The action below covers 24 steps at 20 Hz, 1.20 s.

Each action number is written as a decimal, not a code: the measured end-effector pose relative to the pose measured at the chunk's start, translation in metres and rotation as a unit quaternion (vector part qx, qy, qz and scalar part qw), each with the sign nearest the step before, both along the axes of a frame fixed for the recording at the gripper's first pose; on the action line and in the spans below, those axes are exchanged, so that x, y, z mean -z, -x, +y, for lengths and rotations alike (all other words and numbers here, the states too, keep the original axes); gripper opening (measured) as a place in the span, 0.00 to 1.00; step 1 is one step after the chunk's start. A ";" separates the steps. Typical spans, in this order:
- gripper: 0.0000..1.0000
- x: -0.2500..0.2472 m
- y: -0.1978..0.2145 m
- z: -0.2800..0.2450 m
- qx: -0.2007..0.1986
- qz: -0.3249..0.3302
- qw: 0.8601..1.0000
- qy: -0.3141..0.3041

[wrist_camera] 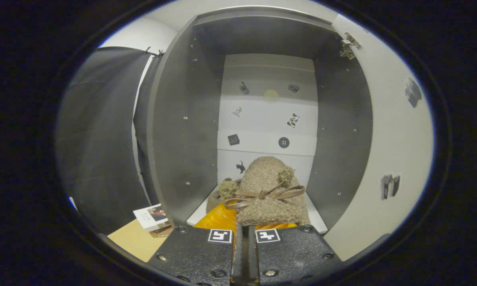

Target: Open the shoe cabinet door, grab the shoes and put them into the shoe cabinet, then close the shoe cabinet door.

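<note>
Facing the open shoe cabinet [183, 131], the gripper [244, 238] is seen with its fingers [199, 254] drawn close together, a narrow gap left between them. Whether anything is pinched there cannot be told. A fuzzy tan shoe [268, 194] with a brown ribbon bow [264, 195] and pom-poms is located just ahead of the fingers, on the cabinet's white floor [316, 218]. The cabinet door [389, 131] is swung open to the right. A small booklet [151, 216] is located outside, left of the cabinet.
</note>
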<state>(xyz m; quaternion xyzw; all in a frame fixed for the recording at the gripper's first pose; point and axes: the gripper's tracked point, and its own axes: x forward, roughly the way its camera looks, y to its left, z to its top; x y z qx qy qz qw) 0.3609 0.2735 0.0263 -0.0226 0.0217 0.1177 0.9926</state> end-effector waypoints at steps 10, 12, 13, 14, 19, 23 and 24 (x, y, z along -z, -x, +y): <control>0.09 0.002 -0.144 -0.013 0.043 0.029 0.999 -0.009; 0.09 0.020 -0.167 -0.013 0.046 0.054 0.997 -0.017; 0.09 0.030 -0.177 -0.015 0.049 0.066 0.997 -0.014; 0.09 0.040 -0.183 -0.015 0.053 0.075 0.996 -0.011; 0.12 0.075 -0.208 -0.022 0.060 0.124 0.990 -0.031; 0.16 0.088 -0.218 -0.031 0.074 0.151 0.985 -0.040; 0.17 0.089 -0.218 -0.030 0.075 0.154 0.985 -0.034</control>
